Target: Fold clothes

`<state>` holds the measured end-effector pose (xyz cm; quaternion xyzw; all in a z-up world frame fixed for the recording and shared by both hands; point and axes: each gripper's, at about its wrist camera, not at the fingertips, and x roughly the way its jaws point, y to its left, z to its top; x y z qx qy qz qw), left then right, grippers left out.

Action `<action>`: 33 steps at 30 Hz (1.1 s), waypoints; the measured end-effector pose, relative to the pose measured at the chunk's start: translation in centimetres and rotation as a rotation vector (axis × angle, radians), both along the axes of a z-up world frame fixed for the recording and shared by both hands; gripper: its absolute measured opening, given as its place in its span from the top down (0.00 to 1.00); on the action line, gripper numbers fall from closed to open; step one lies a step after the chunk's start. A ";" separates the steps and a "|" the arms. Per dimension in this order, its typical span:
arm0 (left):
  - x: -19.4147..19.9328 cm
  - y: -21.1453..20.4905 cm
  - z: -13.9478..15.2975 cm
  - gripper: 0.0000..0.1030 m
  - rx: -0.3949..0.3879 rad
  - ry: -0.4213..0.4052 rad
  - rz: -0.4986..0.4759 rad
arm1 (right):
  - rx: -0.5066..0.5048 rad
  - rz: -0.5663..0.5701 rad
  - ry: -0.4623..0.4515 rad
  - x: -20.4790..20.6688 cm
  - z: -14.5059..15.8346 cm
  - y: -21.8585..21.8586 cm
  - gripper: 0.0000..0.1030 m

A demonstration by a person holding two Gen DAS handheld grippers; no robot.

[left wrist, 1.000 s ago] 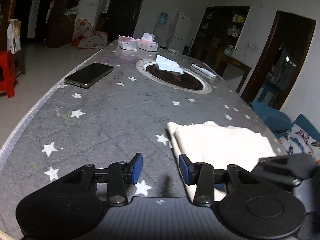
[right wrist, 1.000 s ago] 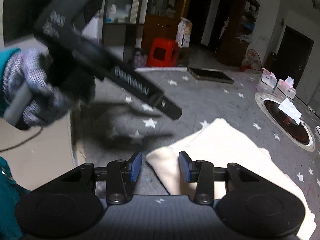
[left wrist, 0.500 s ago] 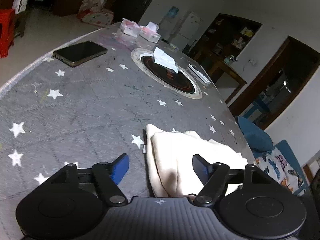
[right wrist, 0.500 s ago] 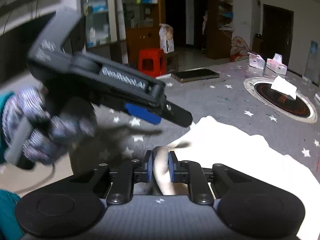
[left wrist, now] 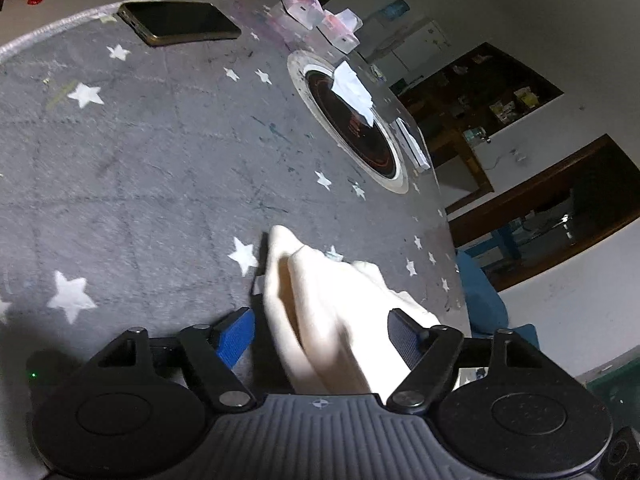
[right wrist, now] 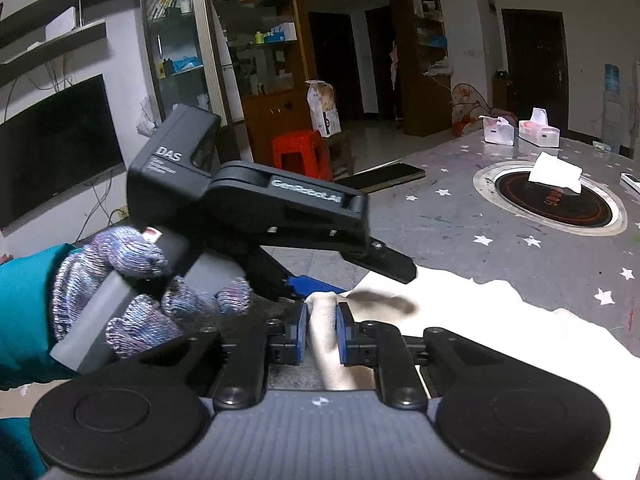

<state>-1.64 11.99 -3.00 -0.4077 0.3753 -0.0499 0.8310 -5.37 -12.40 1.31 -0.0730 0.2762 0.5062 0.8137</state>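
A cream folded garment point(left wrist: 320, 304) lies on the grey star-patterned tablecloth point(left wrist: 140, 168). My left gripper point(left wrist: 320, 332) is open, its blue pads wide apart with a raised fold of the cloth running between them. In the right wrist view my right gripper point(right wrist: 321, 330) is shut on a bunched edge of the same cream garment point(right wrist: 460, 320). The left gripper body point(right wrist: 256, 208), held by a gloved hand point(right wrist: 132, 280), hangs just above and left of the right one, with one blue pad showing over the cloth.
A phone point(left wrist: 180, 24) lies at the table's far left edge. A round hotplate point(left wrist: 352, 128) carries a white tissue point(left wrist: 352, 88); two tissue boxes point(left wrist: 320, 20) stand behind it. A red stool point(right wrist: 302, 154) and cabinets stand beyond the table; a blue seat point(left wrist: 480, 300) sits right.
My left gripper has opened wider and tilted down over the cloth's near fold. My right gripper closed on the cloth's edge half a second ago and still holds it.
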 end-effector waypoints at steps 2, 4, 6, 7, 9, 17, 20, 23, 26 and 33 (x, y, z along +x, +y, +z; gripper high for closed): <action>0.3 -0.1 -0.5 0.56 -0.030 0.010 0.000 | 0.005 0.001 0.003 0.0 -0.1 0.1 0.87; 0.4 0.0 -1.1 0.75 -0.054 0.031 0.005 | 0.003 0.003 -0.001 -0.2 -0.2 0.0 0.87; 0.4 0.0 -1.5 0.78 -0.063 0.037 0.012 | -0.004 0.003 0.003 -0.1 -0.3 -0.1 0.86; 0.4 0.0 -1.5 0.80 -0.061 0.036 0.012 | -0.004 -0.003 0.008 -0.1 -0.4 -0.2 0.83; 0.4 -0.1 -1.5 0.82 -0.046 0.033 0.009 | 0.004 -0.016 0.023 0.2 -0.5 -0.6 0.78; 0.4 -0.5 -1.1 0.82 0.005 0.016 -0.011 | 0.016 -0.278 0.046 3.1 -0.9 -6.8 0.75; 0.5 -0.6 -1.0 0.82 0.022 0.012 -0.018 | 0.017 -0.403 0.054 4.6 -1.2 -9.6 0.75; 0.6 -0.8 -0.8 0.82 0.050 0.007 -0.027 | 0.017 -0.532 0.069 6.3 -1.7 -12.5 0.74; 0.7 -0.7 -0.7 0.82 0.064 0.006 -0.028 | 0.028 -0.623 0.097 8.0 -2.5 -14.6 0.70; 1.0 -0.8 -0.5 0.82 0.099 0.000 -0.039 | 0.069 -0.694 0.195 10.3 -5.0 -16.6 0.68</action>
